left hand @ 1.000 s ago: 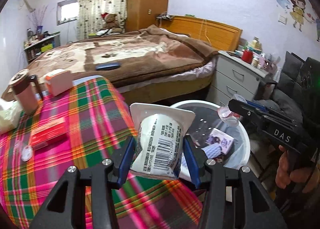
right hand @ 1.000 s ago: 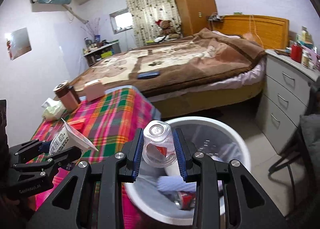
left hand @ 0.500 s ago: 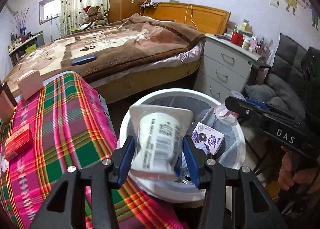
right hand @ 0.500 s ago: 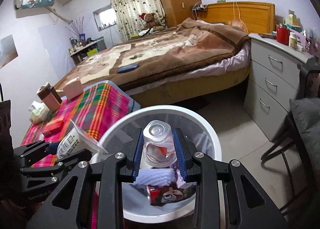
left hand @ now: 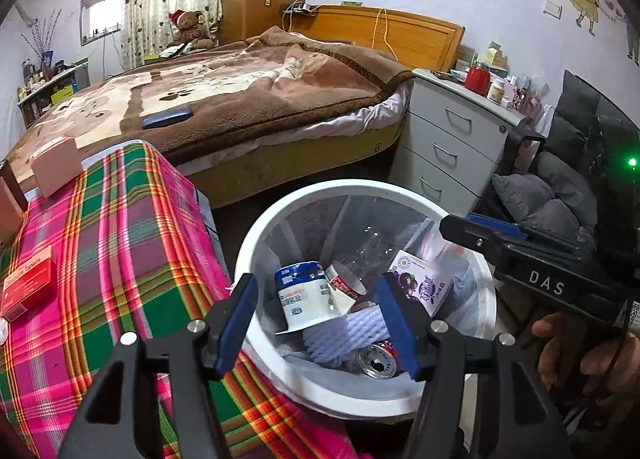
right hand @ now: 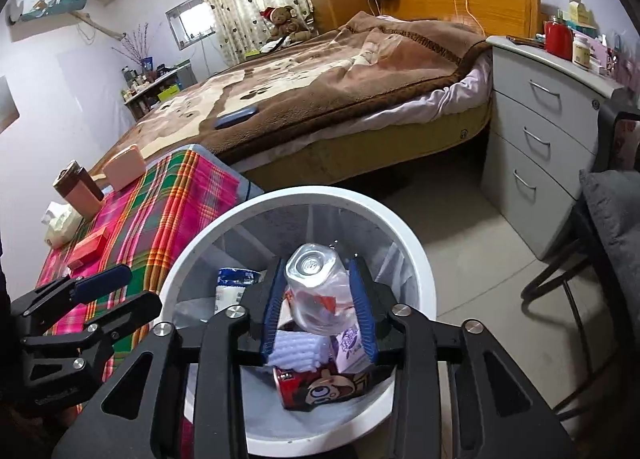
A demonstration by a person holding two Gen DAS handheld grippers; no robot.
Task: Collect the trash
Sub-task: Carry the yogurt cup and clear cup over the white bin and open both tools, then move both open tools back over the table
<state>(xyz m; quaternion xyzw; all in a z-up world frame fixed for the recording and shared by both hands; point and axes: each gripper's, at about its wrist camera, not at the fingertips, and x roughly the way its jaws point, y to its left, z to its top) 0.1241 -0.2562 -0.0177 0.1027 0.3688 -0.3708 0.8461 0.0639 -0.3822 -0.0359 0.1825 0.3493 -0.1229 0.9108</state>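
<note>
A white round trash bin (left hand: 472, 271) (right hand: 416, 259) stands on the floor beside the plaid-covered table. My left gripper (left hand: 320, 323) is open and empty above the bin. The white yogurt cup (left hand: 300, 299) lies inside the bin among a purple carton (left hand: 424, 287), a white foam net (left hand: 348, 335) and a can (left hand: 376, 361). My right gripper (right hand: 318, 307) is over the bin with its jaws spread apart; the clear plastic cup (right hand: 316, 287) sits upside down between them, and whether they still press on it is unclear.
The table with the plaid cloth (left hand: 100, 259) holds a red box (left hand: 28, 283), a pink box (left hand: 56, 167) and a brown mug (right hand: 78, 189). A bed (left hand: 240, 99) lies behind. A grey drawer unit (left hand: 448, 147) and a dark chair (left hand: 560, 187) stand to the right.
My left gripper has opened and the yogurt cup has dropped into the bin. My right gripper's jaws have widened around the clear cup, and both grippers have moved further over the bin.
</note>
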